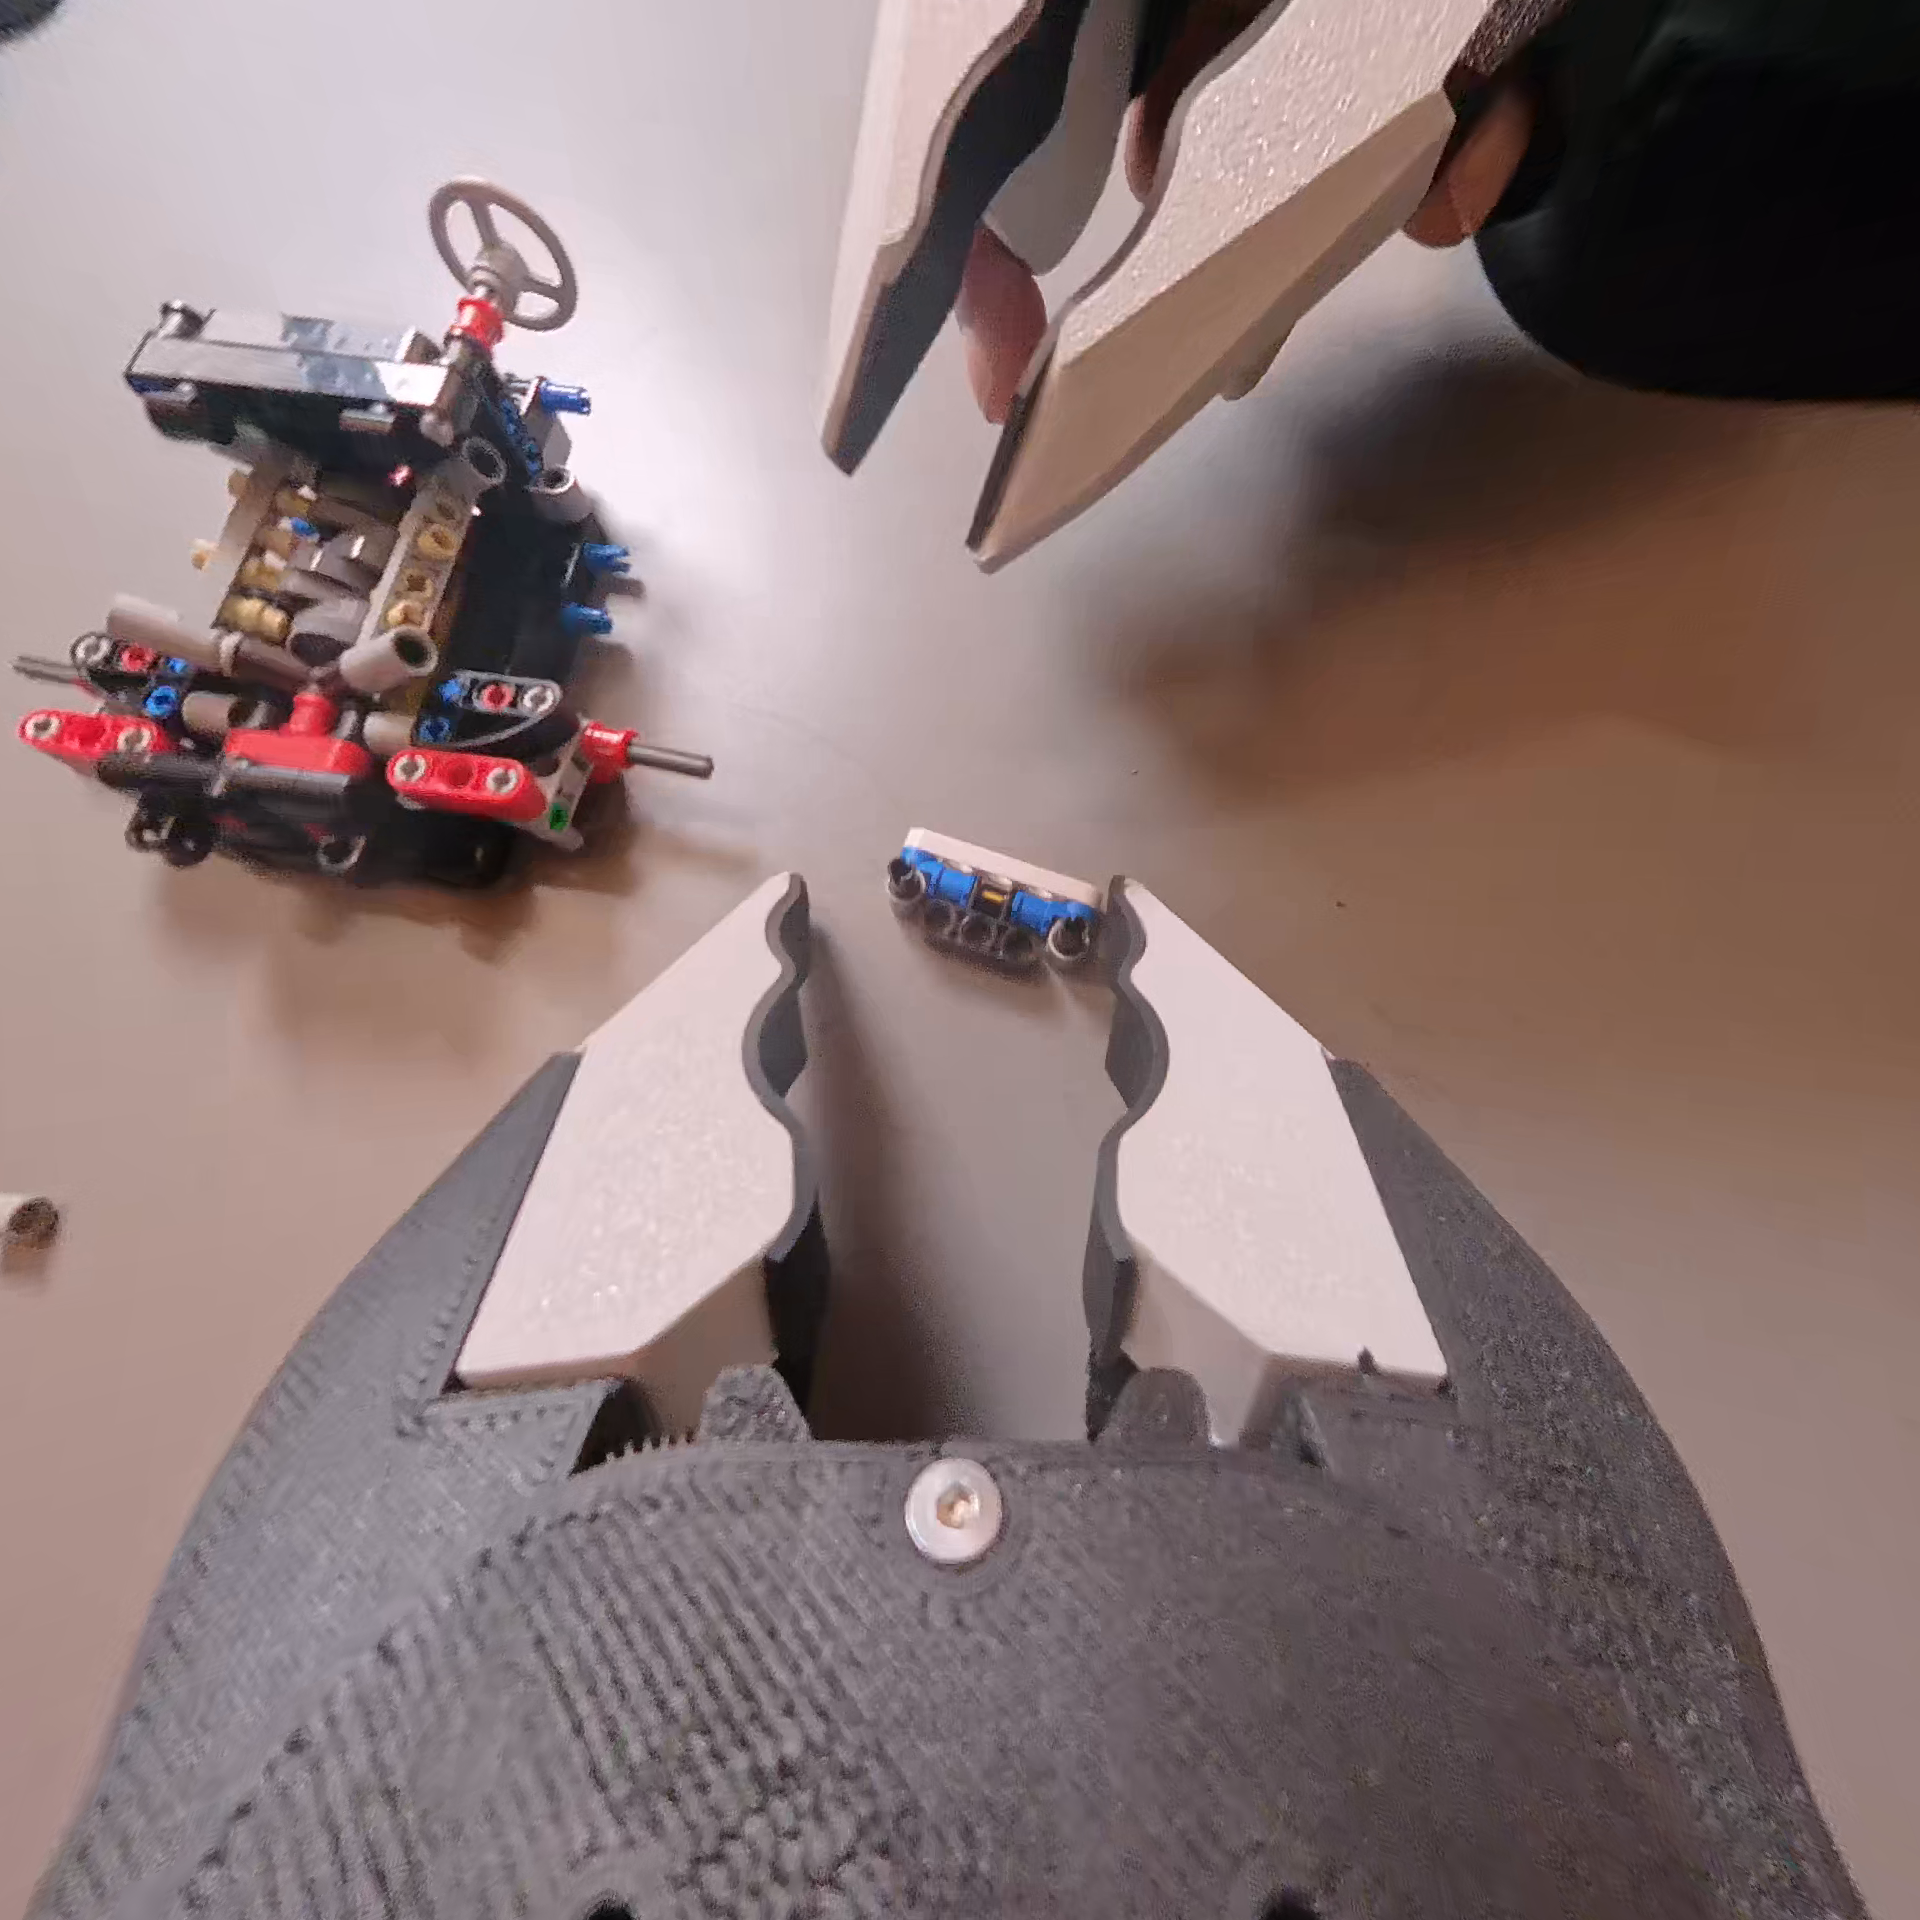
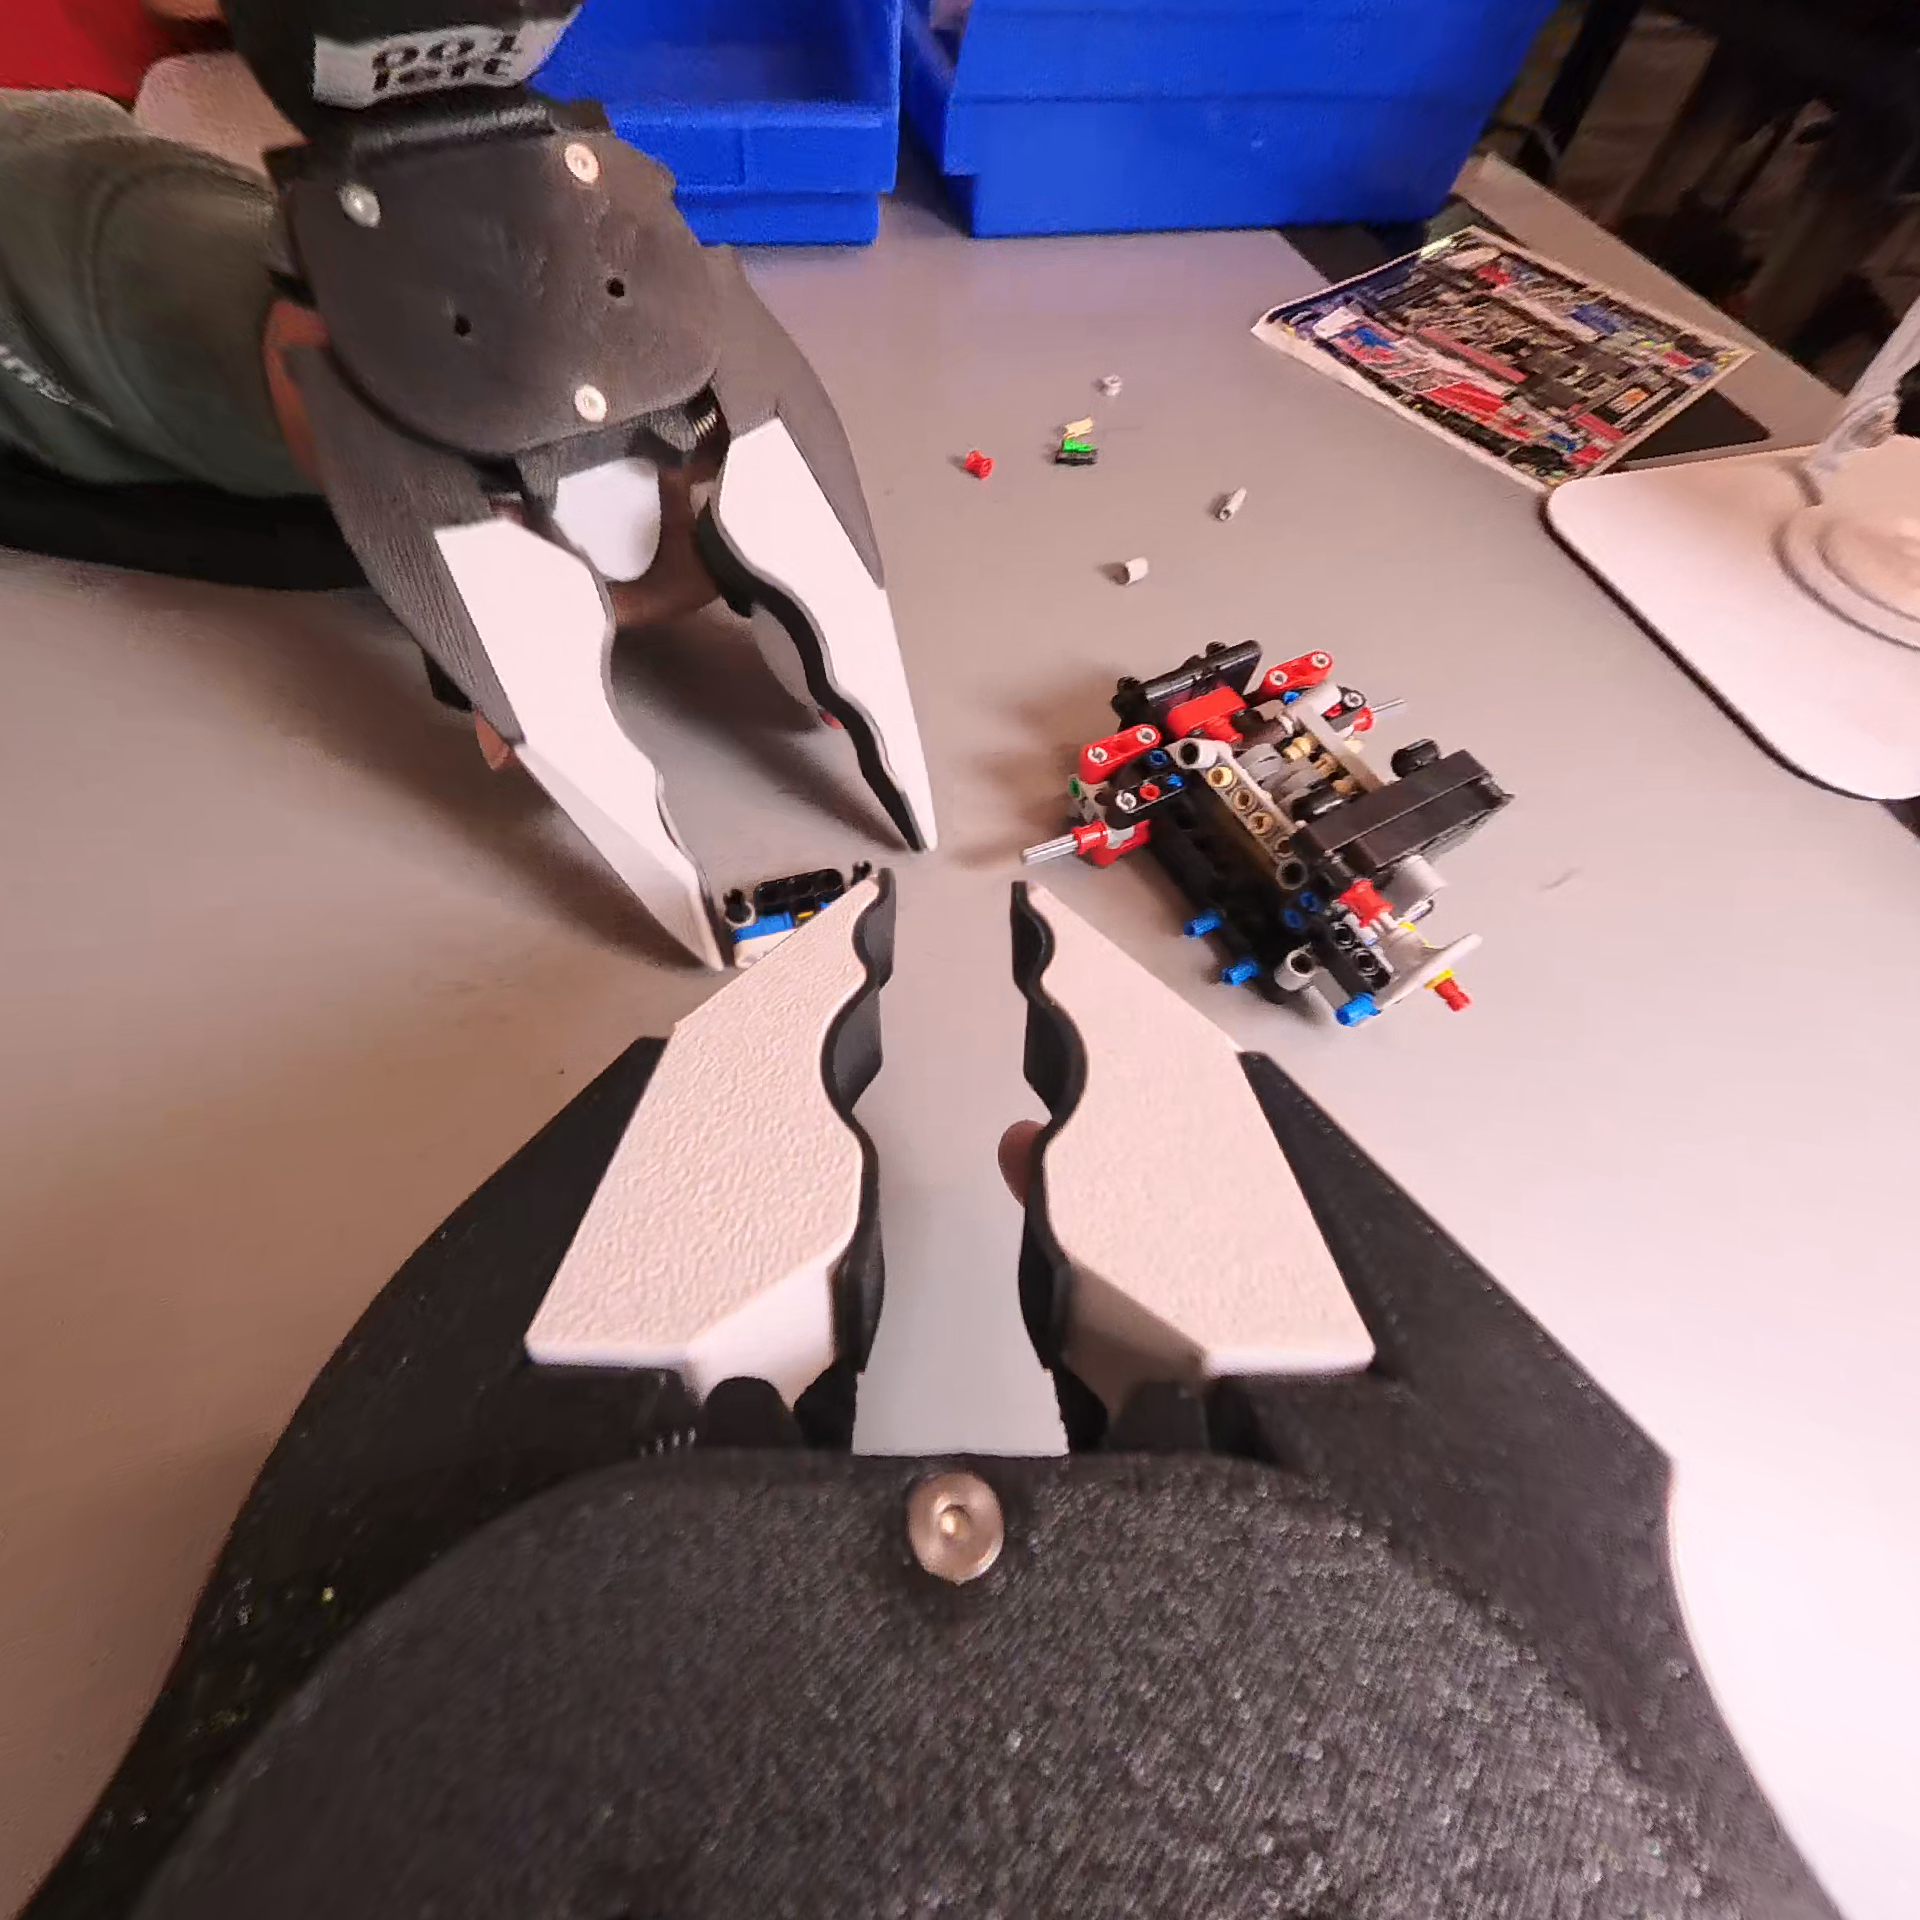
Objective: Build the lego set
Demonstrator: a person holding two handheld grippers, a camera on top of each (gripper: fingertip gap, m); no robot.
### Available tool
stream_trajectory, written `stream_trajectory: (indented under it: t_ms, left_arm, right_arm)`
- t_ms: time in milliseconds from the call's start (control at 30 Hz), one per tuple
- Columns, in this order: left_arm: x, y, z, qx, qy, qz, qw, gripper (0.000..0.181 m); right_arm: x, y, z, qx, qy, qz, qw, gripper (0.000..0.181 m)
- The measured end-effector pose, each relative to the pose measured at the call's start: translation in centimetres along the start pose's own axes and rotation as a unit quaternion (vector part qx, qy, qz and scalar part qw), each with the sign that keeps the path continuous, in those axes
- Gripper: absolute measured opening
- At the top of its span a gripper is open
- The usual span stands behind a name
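**Two grippers flank a small Lego sub-assembly**

The left gripper (image 1: 956, 894) has pale, pebbled fingers with wavy black rubber inner edges on a ribbed black printed body; its jaws stand wide, empty. The small sub-assembly (image 1: 987, 902), a white beam with blue pins over a black holed beam, lies on the smooth grey table (image 1: 1455, 1039) just beside the fingertip at 1 o'clock. The right gripper (image 2: 951, 894), same build, is open more narrowly and holds nothing; its left finger hides part of that sub-assembly. The chassis model (image 1: 343, 582), black, red and grey with a round steering wheel, sits at 10 o'clock, slightly blurred. Loose pieces (image 2: 1127, 569) at 12 o'clock are too small to identify. Blue bins (image 2: 1195, 114) are cut off at the top.
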State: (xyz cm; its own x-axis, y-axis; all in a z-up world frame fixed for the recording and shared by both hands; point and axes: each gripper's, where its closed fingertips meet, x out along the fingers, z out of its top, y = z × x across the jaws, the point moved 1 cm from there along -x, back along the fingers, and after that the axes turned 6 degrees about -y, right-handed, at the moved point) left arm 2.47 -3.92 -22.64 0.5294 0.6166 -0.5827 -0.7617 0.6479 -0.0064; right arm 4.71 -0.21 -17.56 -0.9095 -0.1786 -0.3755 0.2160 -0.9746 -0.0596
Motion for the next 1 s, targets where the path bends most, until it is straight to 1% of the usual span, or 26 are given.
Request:
stream_trajectory:
  t_ms: [67,100,167,233,300,367,433,533,667,700,767,867,1000]
  left_arm:
    - [0.5,-0.3,0.2,0.020,0.012,-0.016,1.000,0.042]
    - [0.6,-0.6,0.2,0.030,0.014,-0.036,0.999,0.040]
    - [0.5,-1.0,0.1,0.062,0.016,-0.075,0.995,0.040]
    - [-0.2,-1.6,-0.3,0.093,0.013,-0.132,0.987,0.040]
    - [-1.1,-2.1,-0.8,0.105,0.005,-0.183,0.977,0.040]
    - [-1.8,-1.7,-1.3,0.103,0.003,-0.204,0.974,0.040]
    - [-2.3,-0.7,-1.8,0.105,0.009,-0.194,0.975,0.041]
    - [-3.0,1.0,-2.3,0.096,0.010,-0.159,0.983,0.046]
    - [-4.1,3.1,-2.1,0.072,-0.016,-0.104,0.992,0.043]
    - [-4.4,3.8,-2.1,0.068,-0.019,-0.083,0.994,0.042]
    - [-5.0,4.5,-1.8,0.054,-0.031,-0.062,0.996,0.038]
    - [-5.6,4.9,-1.6,0.032,-0.040,-0.052,0.997,0.033]
    - [-5.3,3.8,-1.7,0.037,-0.036,-0.075,0.996,0.038]
  right_arm:
    - [0.0,-0.2,0.0,-0.007,0.000,-0.007,1.000,0.021]
    - [0.1,-0.2,-0.1,-0.011,0.000,-0.010,1.000,0.021]
    - [0.0,-0.3,-0.1,-0.012,-0.002,-0.012,1.000,0.021]
    - [-0.1,-0.5,-0.1,-0.007,-0.005,-0.012,1.000,0.021]
    - [-0.1,-0.8,-0.2,-0.003,-0.007,-0.013,1.000,0.021]
    - [-0.1,-1.0,-0.4,0.002,-0.008,-0.014,1.000,0.021]
    - [-0.1,-1.2,-0.7,0.006,-0.008,-0.016,1.000,0.021]
    - [0.1,-1.6,-1.0,0.010,-0.007,-0.023,1.000,0.021]
    - [0.0,-2.4,-1.3,0.008,-0.007,-0.042,0.999,0.021]
    - [0.0,-2.7,-1.3,0.009,-0.008,-0.048,0.999,0.021]
    - [-0.2,-3.4,-1.4,0.010,-0.011,-0.062,0.998,0.021]
    - [-0.4,-4.4,-1.6,0.005,-0.011,-0.082,0.997,0.020]
    - [-0.3,-4.7,-2.1,-0.019,0.000,-0.094,0.995,0.020]
